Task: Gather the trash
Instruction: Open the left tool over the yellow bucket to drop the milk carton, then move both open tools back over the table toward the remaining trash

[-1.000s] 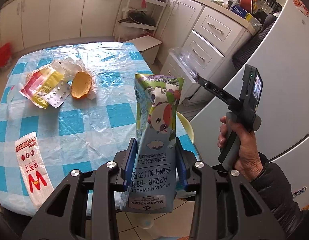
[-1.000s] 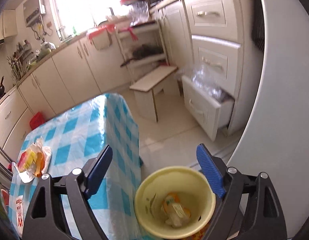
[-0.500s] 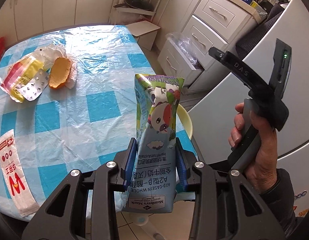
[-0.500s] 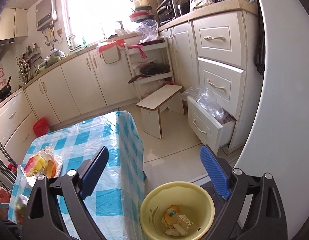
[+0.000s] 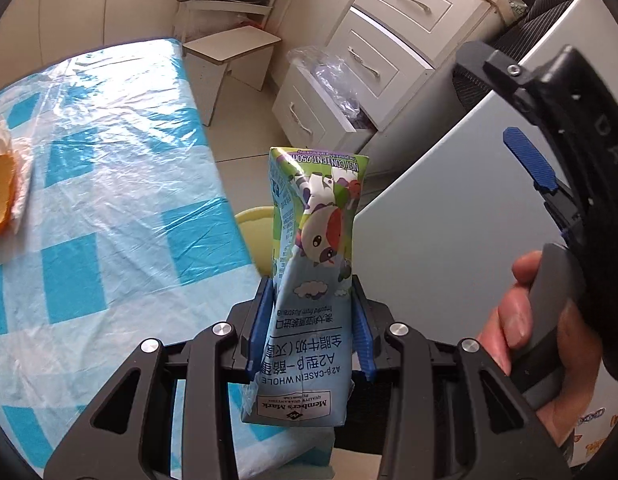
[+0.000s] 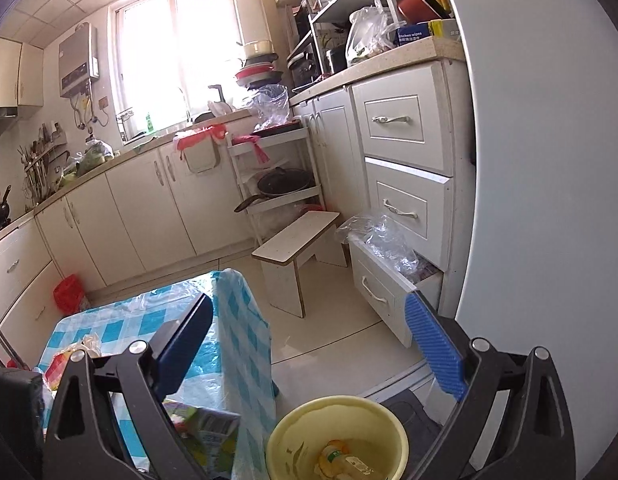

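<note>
At the centre of the left wrist view the left gripper [image 5: 312, 322] clamps a crushed milk carton [image 5: 311, 280] between its blue ribbed pads [image 5: 260, 322], pinching it across its waist so the paper sides cave inward. The carton's long axis runs up the frame, along the fingers; its print reads upside down, with the flattened sealed end at the top and the squarer end with the brand label at the bottom, nearest the camera. Its surface is glossy printed card, blue low down, green with a cartoon cow higher up. Behind it, in mid frame, a sliver of the yellow bin [image 5: 253, 228] shows just past the table [image 5: 109, 200] edge; the table fills the left of the frame under a blue-and-white checked cloth with a crinkled clear plastic sheet over it. An orange peel [image 5: 1, 196] lies on white paper at the far left edge. At the right, a hand [image 5: 525, 320] grips the grey handle of the right gripper [image 6: 309, 356]. In the right wrist view its fingers stand wide apart with nothing between them; the round plastic bin sits bottom centre, holding some scraps, and the carton shows at lower left beside it.
</note>
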{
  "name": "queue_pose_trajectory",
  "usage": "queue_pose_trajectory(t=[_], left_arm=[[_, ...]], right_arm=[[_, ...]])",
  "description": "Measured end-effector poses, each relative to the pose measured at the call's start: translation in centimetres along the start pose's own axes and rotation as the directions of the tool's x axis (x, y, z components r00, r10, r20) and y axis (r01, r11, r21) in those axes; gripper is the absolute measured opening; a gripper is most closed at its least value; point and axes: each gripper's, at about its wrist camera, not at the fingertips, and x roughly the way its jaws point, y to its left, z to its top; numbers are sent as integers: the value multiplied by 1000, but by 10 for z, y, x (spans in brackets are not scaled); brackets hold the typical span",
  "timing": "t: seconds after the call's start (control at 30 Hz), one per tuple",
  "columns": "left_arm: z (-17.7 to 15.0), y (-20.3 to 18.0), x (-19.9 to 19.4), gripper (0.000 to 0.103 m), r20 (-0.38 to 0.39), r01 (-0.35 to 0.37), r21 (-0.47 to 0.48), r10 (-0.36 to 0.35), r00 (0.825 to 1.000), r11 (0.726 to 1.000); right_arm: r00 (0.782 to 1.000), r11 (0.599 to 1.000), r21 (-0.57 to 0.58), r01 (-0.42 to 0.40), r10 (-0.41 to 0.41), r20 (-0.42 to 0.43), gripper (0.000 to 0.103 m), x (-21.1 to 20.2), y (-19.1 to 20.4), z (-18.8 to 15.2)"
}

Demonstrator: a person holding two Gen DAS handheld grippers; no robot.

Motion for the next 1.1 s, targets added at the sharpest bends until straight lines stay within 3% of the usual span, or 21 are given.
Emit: queue_pose_trajectory(t=[0.17,0.43,0.7,0.9,1.1], left_arm=[[15,-11,29,38,-16,25,1,-25,1000,1000],[16,-14,19,60,14,-6,13,5,1000,1000],[-16,12,-29,77,66,-174,16,173,983,985],[-47,49,-68,82,82,-300,-33,301,950,953],[-62,75,-88,84,76,-348,-89,355,932,933]], right_arm=[[999,999,25,47,-47,8,95,2,-10,3],[998,997,35,64,-64,-13,95,1,-15,4],[986,995,-67,69,-78,-147,96,14,8,-5],[977,987,-161,-11,-23,-210,96,14,41,-17],[968,972,-219,-89,33,-247,96,11,69,-25]])
